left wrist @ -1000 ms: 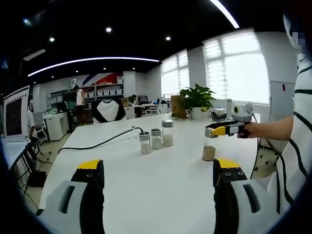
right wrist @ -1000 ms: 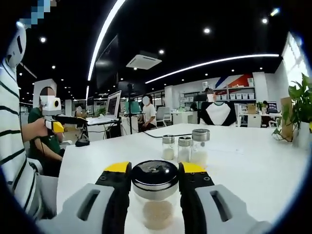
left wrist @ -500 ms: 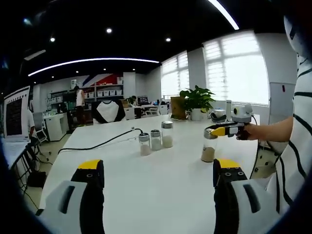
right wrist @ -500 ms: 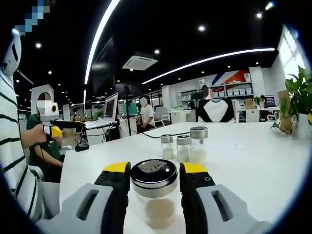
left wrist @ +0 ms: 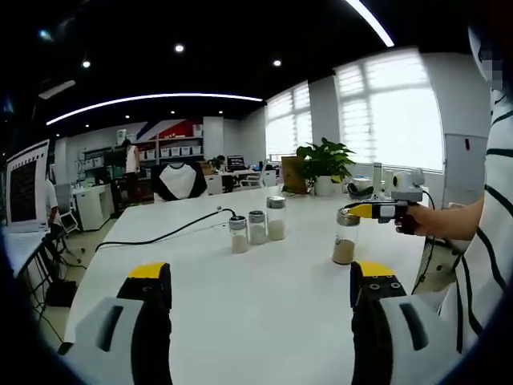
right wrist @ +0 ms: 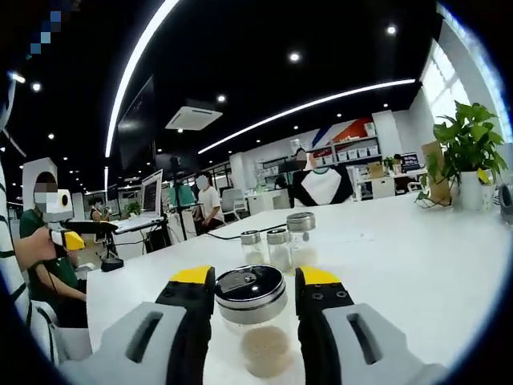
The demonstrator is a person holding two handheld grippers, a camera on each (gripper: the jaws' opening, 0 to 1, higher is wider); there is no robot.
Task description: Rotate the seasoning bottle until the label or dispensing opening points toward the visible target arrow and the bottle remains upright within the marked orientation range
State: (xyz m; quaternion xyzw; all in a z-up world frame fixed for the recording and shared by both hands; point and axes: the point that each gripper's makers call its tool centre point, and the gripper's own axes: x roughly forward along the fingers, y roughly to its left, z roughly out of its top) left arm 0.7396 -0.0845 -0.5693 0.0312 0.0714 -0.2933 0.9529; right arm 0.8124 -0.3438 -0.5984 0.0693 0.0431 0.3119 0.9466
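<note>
Left gripper view, left tongs (left wrist: 260, 305): we see our two jaws wide apart and nothing between them; they hang above the bare white surface (left wrist: 264, 321).
Left gripper view, seasoning bottle (left wrist: 345, 238): it stands upright on the surface near its right edge, pale powder in the lower part, and the right tongs (left wrist: 349, 211) close around its cap from the right side.
Left gripper view, hand (left wrist: 410, 219): it holds the right tongs, and behind it we see a striped sleeve.
Left gripper view, three jars (left wrist: 256, 227): they stand in a short row near the middle of the surface, well apart from the seasoning bottle, with a black cable (left wrist: 164, 237) running from them toward the left edge.
Left gripper view, plant (left wrist: 325, 164): it stands at the far edge of the surface.
Right gripper view, right tongs (right wrist: 252, 301): the yellow-tipped jaws press on both sides of the bottle's shiny metal cap.
Right gripper view, seasoning bottle (right wrist: 255, 341): upright between the jaws; we cannot tell where its label or opening points.
Right gripper view, three jars (right wrist: 276, 241): they stand further along the surface (right wrist: 417, 257).
Right gripper view, left tongs (right wrist: 70, 239): at the far left, beyond the surface's edge; we cannot judge their opening here.
</note>
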